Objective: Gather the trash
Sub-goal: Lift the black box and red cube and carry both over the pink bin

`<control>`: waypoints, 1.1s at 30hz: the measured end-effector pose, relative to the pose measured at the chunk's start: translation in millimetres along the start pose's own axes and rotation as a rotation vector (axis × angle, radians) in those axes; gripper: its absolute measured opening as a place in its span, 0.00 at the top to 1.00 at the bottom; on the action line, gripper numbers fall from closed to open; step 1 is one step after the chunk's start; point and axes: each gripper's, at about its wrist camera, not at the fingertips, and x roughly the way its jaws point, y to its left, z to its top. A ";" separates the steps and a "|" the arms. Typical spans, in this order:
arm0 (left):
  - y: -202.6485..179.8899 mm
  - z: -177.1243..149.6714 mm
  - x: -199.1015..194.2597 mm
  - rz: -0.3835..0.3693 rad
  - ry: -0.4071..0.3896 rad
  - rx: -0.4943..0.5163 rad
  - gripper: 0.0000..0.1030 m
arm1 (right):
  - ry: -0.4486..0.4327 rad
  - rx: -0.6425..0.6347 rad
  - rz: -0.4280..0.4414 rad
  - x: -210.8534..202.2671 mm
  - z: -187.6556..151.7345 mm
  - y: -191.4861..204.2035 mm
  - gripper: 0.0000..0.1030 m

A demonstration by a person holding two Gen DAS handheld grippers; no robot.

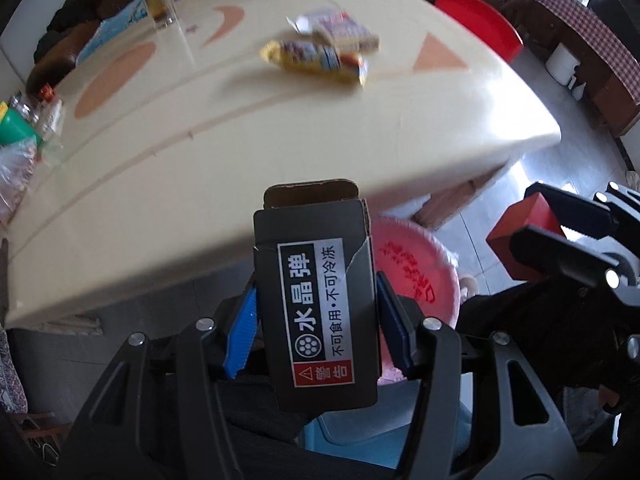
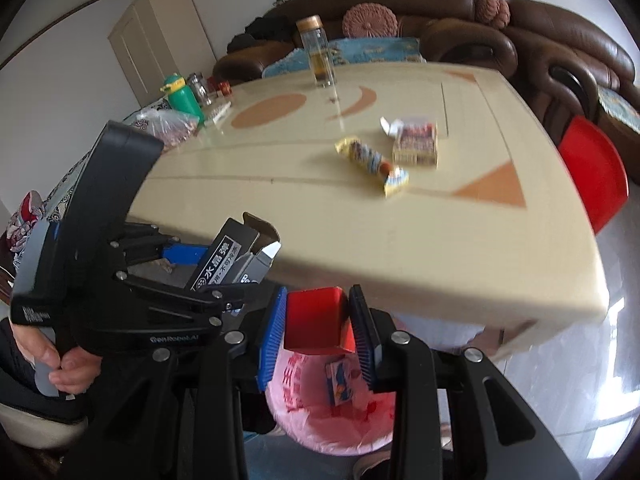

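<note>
My left gripper (image 1: pixel 316 312) is shut on a dark grey cardboard box (image 1: pixel 316 300) with a Chinese warning label and holds it off the table's near edge, above a pink-lined bin (image 1: pixel 416 272). My right gripper (image 2: pixel 320 320) is shut on a red box (image 2: pixel 316 318) and holds it over the same bin (image 2: pixel 320 412), where a small blue-and-white carton (image 2: pixel 344 380) lies. The red box (image 1: pixel 520 236) also shows in the left wrist view, and the grey box (image 2: pixel 228 260) in the right wrist view. A yellow snack wrapper (image 2: pixel 372 162) and a flat printed box (image 2: pixel 416 142) lie on the table.
The cream table (image 2: pixel 360 240) carries a glass bottle (image 2: pixel 316 52), a green bottle (image 2: pixel 182 94), jars and a plastic bag (image 2: pixel 168 126) at the far left. A red chair (image 2: pixel 592 172) stands at the right. A brown sofa (image 2: pixel 540 40) is behind.
</note>
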 end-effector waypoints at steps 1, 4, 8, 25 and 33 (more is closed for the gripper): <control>-1.1 -3.5 5.4 -0.006 0.011 -0.004 0.47 | 0.011 0.008 0.001 3.7 -5.0 -0.7 0.69; -5.7 -14.6 20.8 -0.025 0.035 0.003 0.47 | 0.038 0.026 -0.002 14.5 -18.2 -2.6 0.69; -7.6 -24.5 39.6 -0.033 0.053 0.009 0.47 | 0.070 0.047 -0.007 30.2 -31.9 -8.2 0.69; -17.3 -49.3 122.2 -0.085 0.215 0.015 0.47 | 0.222 0.094 -0.007 101.9 -68.6 -36.3 0.69; -16.8 -49.7 150.0 -0.080 0.280 0.007 0.47 | 0.277 0.110 0.002 126.7 -80.9 -46.7 0.69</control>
